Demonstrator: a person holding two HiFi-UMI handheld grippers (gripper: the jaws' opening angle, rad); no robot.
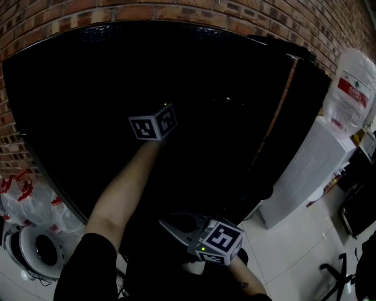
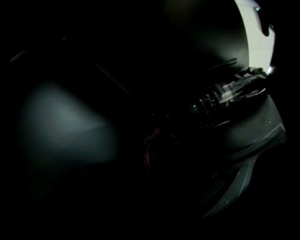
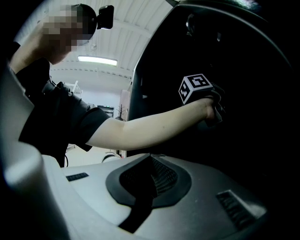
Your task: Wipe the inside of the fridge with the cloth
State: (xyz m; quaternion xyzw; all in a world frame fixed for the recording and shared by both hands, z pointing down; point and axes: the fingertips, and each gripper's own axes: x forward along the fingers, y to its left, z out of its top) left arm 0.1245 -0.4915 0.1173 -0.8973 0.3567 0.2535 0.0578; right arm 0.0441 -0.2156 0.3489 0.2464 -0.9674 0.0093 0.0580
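Reaches the left gripper (image 3: 212, 104) deep into the dark fridge (image 1: 88, 88) on an outstretched arm, with jaws clamped together on a dim reddish cloth (image 2: 151, 145) inside the fridge, barely made out in the dark. Holds the right gripper (image 1: 173, 226) low in front of the opening, with jaws together and nothing between them

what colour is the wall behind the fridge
The wall is reddish-brown brick with pale mortar lines; the head view shows it best.
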